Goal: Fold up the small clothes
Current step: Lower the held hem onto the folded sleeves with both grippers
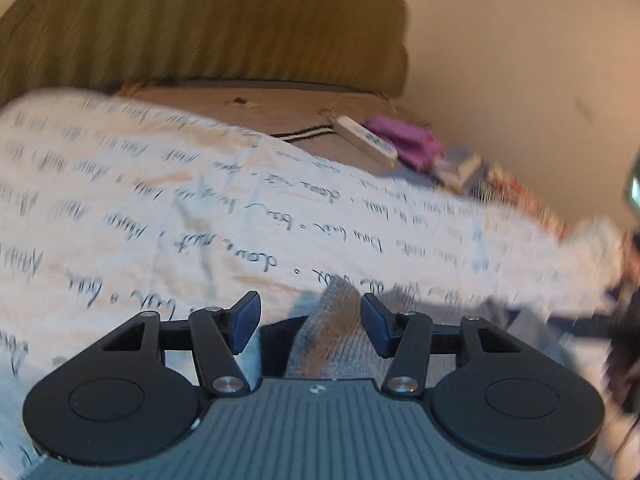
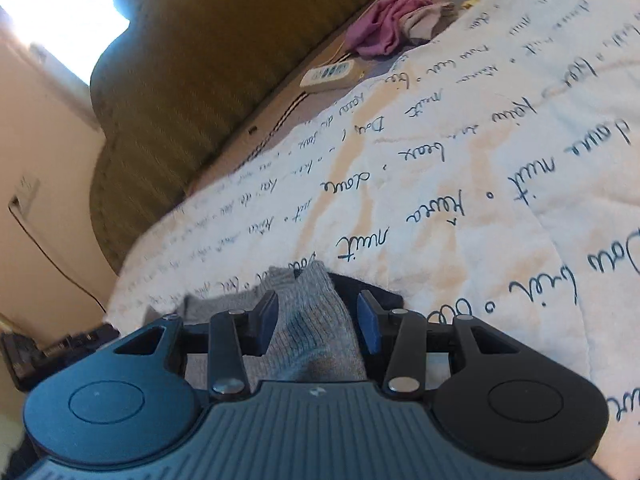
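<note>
Between the parted blue pads of the left gripper point(image 1: 310, 326) lies a grey ribbed knit sock point(image 1: 338, 344), on a white quilted bedspread printed with dark handwriting point(image 1: 160, 208). The pads stand clear of the knit on both sides, so nothing is gripped. The right gripper point(image 2: 316, 326) shows much the same: its fingers are apart, somewhat less wide, with the grey sock between them and a dark garment point(image 2: 372, 288) just beyond it, and the pads do not seem to press on the fabric.

Judging from this, the sock has been laid down and both grippers are open over it; whether its fold is finished cannot be told, as the gripper bodies hide most of it. More small clothes wait at the far edge of the bed: a crumpled purple cloth point(image 2: 380, 28) beside a white remote control point(image 2: 330, 74), near an olive corduroy cushion point(image 2: 192, 80). No basket or box is visible.
</note>
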{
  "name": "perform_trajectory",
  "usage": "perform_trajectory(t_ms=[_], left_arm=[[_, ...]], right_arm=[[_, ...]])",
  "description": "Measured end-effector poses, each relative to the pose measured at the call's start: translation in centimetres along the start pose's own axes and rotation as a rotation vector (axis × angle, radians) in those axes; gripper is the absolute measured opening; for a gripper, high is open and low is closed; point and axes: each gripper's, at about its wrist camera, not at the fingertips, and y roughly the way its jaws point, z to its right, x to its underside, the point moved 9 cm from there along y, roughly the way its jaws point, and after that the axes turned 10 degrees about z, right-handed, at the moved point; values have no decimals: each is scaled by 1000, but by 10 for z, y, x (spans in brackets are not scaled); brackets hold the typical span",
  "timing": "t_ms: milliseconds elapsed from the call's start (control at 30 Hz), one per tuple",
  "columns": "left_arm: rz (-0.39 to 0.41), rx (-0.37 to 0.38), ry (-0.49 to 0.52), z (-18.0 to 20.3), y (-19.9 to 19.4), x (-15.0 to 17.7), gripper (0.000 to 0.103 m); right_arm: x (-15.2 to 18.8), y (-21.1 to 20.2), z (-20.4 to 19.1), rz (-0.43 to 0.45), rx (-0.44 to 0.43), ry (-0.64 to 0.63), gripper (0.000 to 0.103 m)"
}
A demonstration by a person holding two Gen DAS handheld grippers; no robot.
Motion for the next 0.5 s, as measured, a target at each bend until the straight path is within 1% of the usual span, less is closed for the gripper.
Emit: perform_trajectory(t_ms=[67, 100, 133, 200, 233, 267, 300, 333, 400, 433, 467, 500], left_arm=[[-7, -35, 162, 18, 8, 11, 61], [-18, -41, 213, 23, 12, 17, 62], [-36, -45, 244, 28, 16, 23, 63], [-65, -39, 263, 31, 24, 32, 65], [-71, -33, 265, 31, 28, 34, 65], [-77, -36, 272, 31, 32, 35, 65], [-81, -38, 273, 31, 36, 34, 65], [-85, -30, 262, 31, 40, 32, 65], [-102, -18, 218, 30, 49, 27, 60], [-119, -18, 192, 29, 54, 25, 37], [-149, -16, 170, 28, 61, 26, 1], [-186, -30, 154, 25, 67, 28, 6]], right_arm=[[6, 6, -6, -36, 41, -103, 43], [8, 10, -9, -53, 52, -140, 43], [12, 14, -12, -69, 56, -169, 43], [14, 19, -17, -68, 65, -212, 42], [13, 20, -21, -67, 52, -222, 33], [15, 21, -25, -75, 25, -215, 14], [17, 22, -27, -85, 18, -212, 11], [17, 23, -30, -84, 22, -228, 12], [18, 22, -30, -84, 20, -238, 11], [18, 21, -29, -80, 17, -227, 10], [17, 21, -28, -74, 11, -210, 8], [15, 19, -27, -59, 7, -197, 8]])
